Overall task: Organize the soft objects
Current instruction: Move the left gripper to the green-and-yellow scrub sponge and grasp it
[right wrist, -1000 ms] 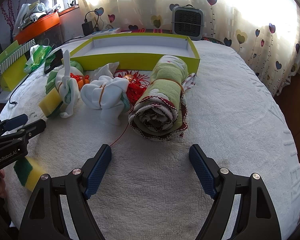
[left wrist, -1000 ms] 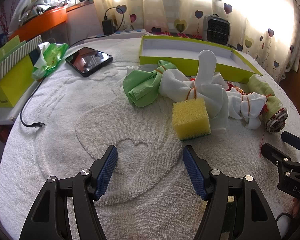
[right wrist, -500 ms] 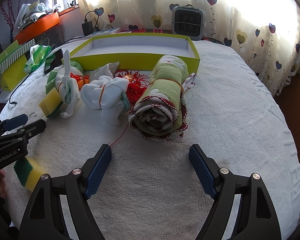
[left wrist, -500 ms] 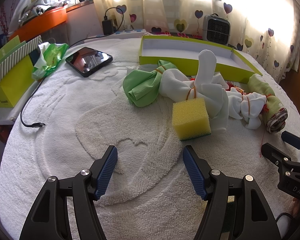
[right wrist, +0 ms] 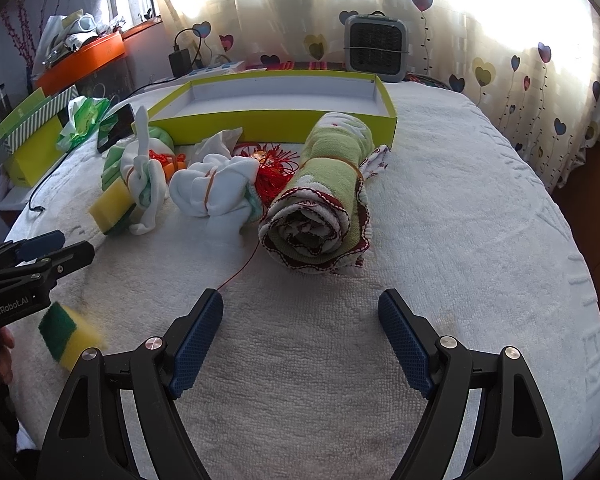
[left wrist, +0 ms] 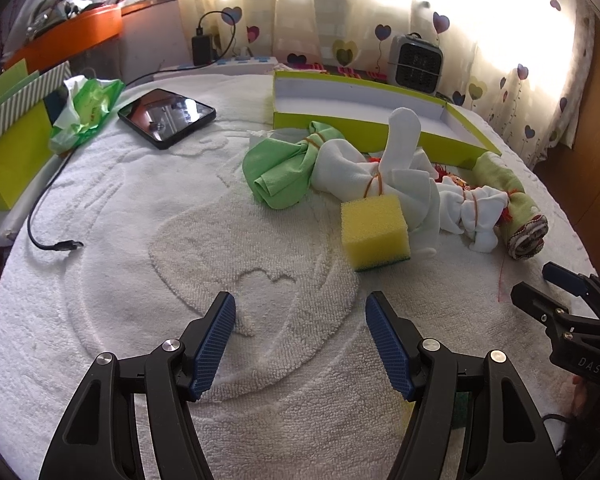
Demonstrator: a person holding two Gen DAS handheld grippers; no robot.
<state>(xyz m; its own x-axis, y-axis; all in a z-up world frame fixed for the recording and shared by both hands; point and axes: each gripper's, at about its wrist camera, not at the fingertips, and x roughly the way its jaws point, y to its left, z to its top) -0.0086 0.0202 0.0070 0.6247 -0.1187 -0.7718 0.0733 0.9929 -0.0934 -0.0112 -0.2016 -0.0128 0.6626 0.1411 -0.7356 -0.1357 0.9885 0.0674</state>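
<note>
A yellow sponge (left wrist: 375, 230) lies on the white towel-covered table (left wrist: 140, 280), ahead and right of my open, empty left gripper (left wrist: 300, 320). Behind it lie a green cloth bundle (left wrist: 284, 168), white cloth bundles (left wrist: 412, 176) tied with rubber bands, and a rolled green towel (right wrist: 324, 196). The open yellow-green box (right wrist: 276, 120) stands behind them. My right gripper (right wrist: 300, 320) is open and empty, just short of the rolled towel. A second sponge (right wrist: 66, 334), yellow and green, lies near the left gripper in the right wrist view.
A black phone (left wrist: 167, 116), a green wipes packet (left wrist: 86, 110), a black cable (left wrist: 52, 216) and a green carton (left wrist: 8, 144) are at the left. A small grey heater (right wrist: 376, 46) stands behind the box. Red thread (right wrist: 276, 168) lies among the bundles.
</note>
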